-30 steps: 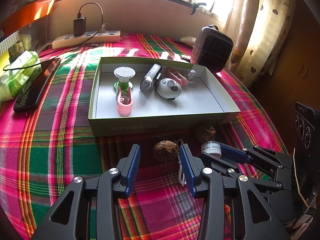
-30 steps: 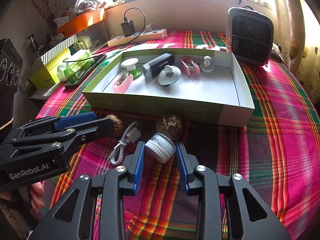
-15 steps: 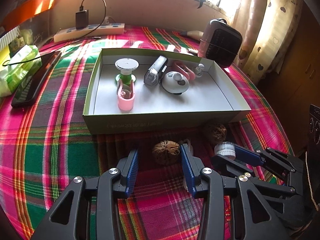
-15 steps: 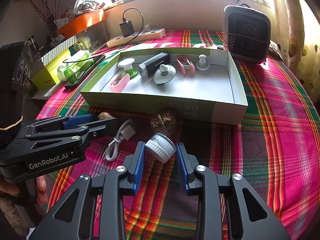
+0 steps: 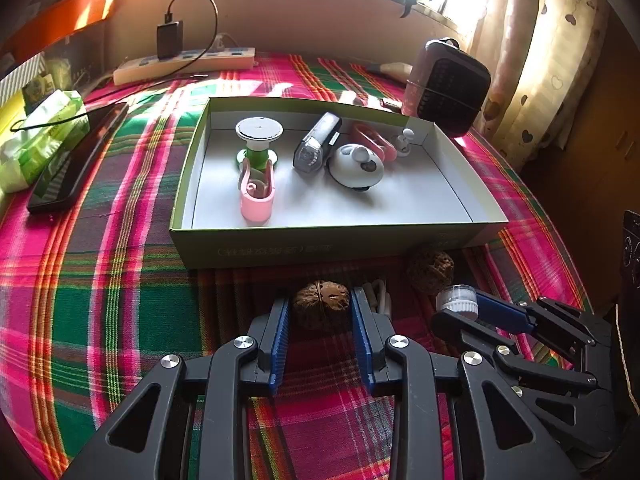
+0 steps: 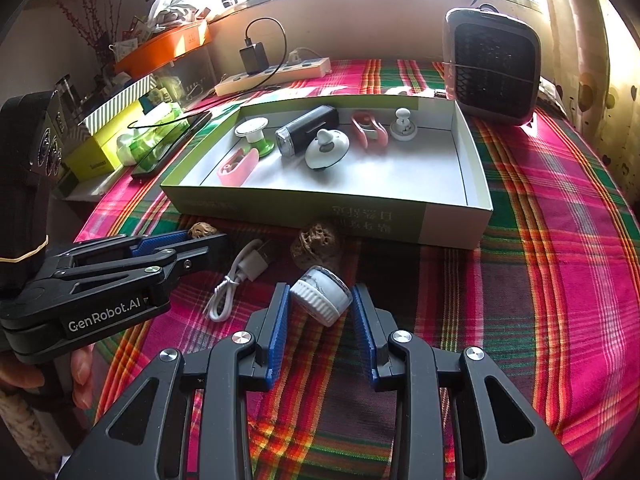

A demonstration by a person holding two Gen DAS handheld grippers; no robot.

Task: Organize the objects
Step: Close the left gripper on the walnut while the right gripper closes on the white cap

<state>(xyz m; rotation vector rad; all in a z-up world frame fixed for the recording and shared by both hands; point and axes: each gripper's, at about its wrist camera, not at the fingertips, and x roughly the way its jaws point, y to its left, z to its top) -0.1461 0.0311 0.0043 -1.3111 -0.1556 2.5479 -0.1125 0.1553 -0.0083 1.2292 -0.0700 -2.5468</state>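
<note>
- Plainly, in the left wrist view, the left claw (image 5: 320, 320) has just been closing around a walnut (image 5: 322, 310) that lies on the plaid worktop (image 5: 100, 300) just in front of the green box (image 5: 320, 246); the blue pads flank it closely, but I cannot tell whether they press on it yet.
- Round and hard, the walnut could squirt out forwards if the pads meet it off-centre, and roll against the box wall.
- A white cable (image 5: 380, 298) lies just beside the right pad; the closing jaw could snag it and drag it along.
- Print on the box front is too faint to read in this view.
- Over in the right wrist view, the right claw (image 6: 320, 312) pinches a small white ribbed cap (image 6: 322, 300) by its sides, tilted and lifted clear of the cloth.
- That tilt is the risk: the cap may twist or slip loose on the way over the box rim (image 6: 328, 196).
- A second walnut (image 6: 316, 244) sits just ahead, easy to knock.
- Already inside the box are a pink clip (image 6: 238, 166), a black device (image 6: 308, 128) and a white knob (image 6: 326, 150), which a dropped cap could strike.
- The left claw's side reads "GenRobot.AI"; the box front carries Chinese characters, seen upside down, which I cannot read.
</note>
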